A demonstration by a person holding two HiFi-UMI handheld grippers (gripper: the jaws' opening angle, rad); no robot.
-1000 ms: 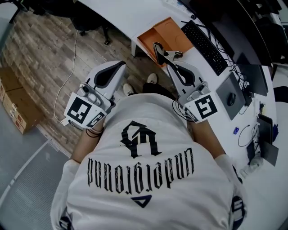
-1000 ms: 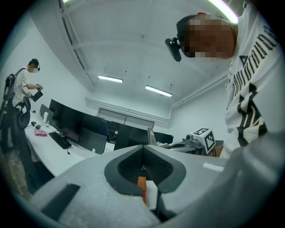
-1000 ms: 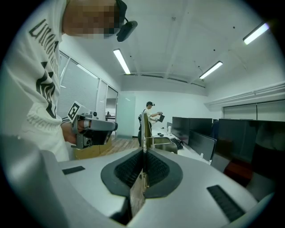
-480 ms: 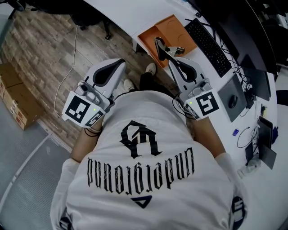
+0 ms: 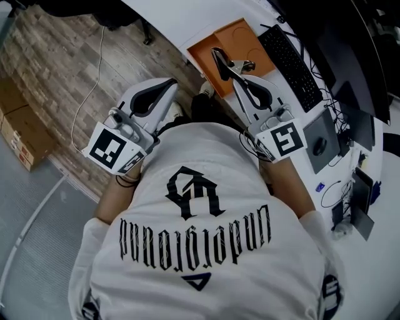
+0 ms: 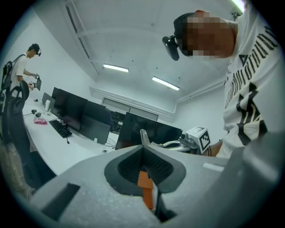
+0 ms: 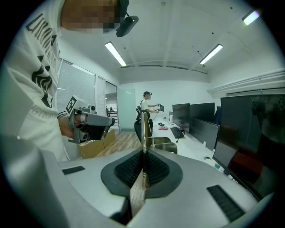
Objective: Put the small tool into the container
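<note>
In the head view my right gripper [image 5: 238, 81] is shut on the small tool [image 5: 225, 65], a slim metal piece with a dark handle that sticks out past the jaws. Its tip hangs over the near edge of the orange container [image 5: 232, 39], an open tray on the white desk. In the right gripper view the tool [image 7: 145, 129] stands upright, pinched between the dark pads of that gripper [image 7: 144, 153]. My left gripper [image 5: 170, 87] is held over the wooden floor, left of the desk, with its jaws together and nothing between them [image 6: 143, 150].
A black keyboard [image 5: 290, 59], a mouse [image 5: 319, 147] on a grey pad and dark monitors lie along the white desk [image 5: 181, 19] to the right. A cardboard box [image 5: 22, 134] stands on the floor at left. Another person [image 7: 147, 104] stands far off by the desks.
Both grippers have shifted slightly up the view toward the desk. The tool's tip has come closer to the orange container. Both sets of jaws stand as before.
</note>
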